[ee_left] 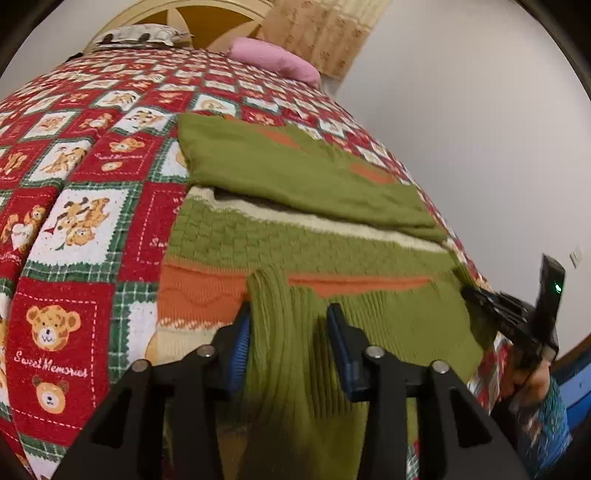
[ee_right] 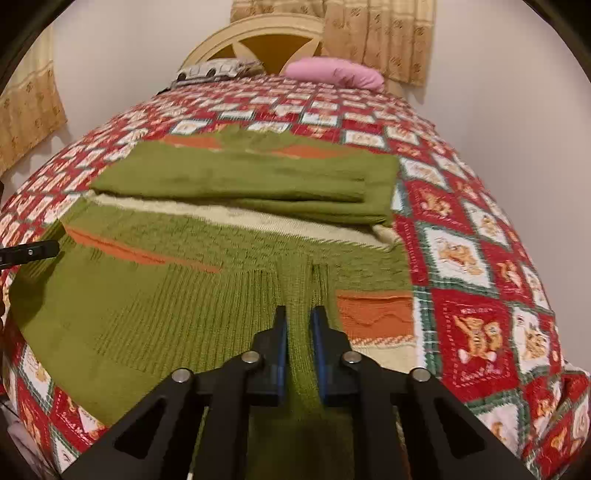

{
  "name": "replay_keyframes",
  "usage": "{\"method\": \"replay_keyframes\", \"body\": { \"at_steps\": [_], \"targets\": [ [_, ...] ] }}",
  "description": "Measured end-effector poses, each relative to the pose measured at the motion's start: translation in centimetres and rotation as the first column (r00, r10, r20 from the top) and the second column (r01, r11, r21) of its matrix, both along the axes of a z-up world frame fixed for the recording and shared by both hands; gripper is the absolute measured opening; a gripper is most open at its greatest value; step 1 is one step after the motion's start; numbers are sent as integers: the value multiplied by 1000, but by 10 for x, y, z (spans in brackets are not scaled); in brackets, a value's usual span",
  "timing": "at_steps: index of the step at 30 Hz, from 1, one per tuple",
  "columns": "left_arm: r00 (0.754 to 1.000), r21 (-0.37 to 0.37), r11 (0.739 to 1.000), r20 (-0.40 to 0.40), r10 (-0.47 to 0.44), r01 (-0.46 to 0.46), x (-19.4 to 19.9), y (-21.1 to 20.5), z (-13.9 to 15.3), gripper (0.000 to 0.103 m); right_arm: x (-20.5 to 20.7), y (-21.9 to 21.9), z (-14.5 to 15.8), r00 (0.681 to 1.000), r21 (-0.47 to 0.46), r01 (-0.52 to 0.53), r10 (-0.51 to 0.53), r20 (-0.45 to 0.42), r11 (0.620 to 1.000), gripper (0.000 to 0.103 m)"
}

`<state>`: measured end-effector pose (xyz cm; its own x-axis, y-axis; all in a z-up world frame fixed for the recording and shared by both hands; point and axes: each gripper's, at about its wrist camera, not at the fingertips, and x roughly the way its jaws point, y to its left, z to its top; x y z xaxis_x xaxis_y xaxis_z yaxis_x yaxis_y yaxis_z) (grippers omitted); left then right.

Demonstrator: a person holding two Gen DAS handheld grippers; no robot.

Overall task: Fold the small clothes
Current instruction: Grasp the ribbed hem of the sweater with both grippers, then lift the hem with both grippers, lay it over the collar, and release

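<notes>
A green knit sweater (ee_left: 303, 243) with orange and cream stripes lies on the bed, its sleeves folded across the upper body (ee_left: 295, 173). My left gripper (ee_left: 290, 317) straddles the ribbed hem with a fold of it between the blue pads; the jaws stand fairly wide. My right gripper (ee_right: 298, 321) is shut on a pinched ridge of the ribbed hem (ee_right: 299, 295). The sweater fills the middle of the right wrist view (ee_right: 221, 236). The right gripper also shows at the right edge of the left wrist view (ee_left: 517, 314).
The bed has a red, green and white teddy-bear quilt (ee_left: 74, 206). A pink pillow (ee_left: 273, 55) and a patterned pillow (ee_left: 136, 35) lie by the headboard (ee_right: 258, 40). A white wall (ee_left: 461, 129) runs along the bed's right side. Curtains (ee_right: 380, 33) hang behind.
</notes>
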<state>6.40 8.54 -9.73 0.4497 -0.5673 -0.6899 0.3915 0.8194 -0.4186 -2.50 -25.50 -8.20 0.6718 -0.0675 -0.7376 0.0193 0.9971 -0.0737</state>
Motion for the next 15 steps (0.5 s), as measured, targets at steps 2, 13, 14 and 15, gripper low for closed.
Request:
{"method": "replay_keyframes", "body": {
  "at_steps": [2, 13, 14, 15],
  "targets": [
    [1000, -3, 1000, 2, 23, -23, -1, 2, 4, 10, -7, -2, 8, 999, 19, 22, -23, 27, 1000, 10],
    [986, -4, 996, 147, 84, -84, -1, 1, 52, 10, -36, 12, 71, 961, 13, 120, -119, 251, 993, 9],
    [984, 5, 996, 155, 92, -94, 2, 0, 56, 10, -34, 15, 75, 957, -4, 125, -120, 264, 992, 10],
    [982, 12, 995, 161, 100, -104, 6, 0, 58, 10, -30, 17, 79, 952, -23, 132, -120, 281, 991, 10]
  ]
}}
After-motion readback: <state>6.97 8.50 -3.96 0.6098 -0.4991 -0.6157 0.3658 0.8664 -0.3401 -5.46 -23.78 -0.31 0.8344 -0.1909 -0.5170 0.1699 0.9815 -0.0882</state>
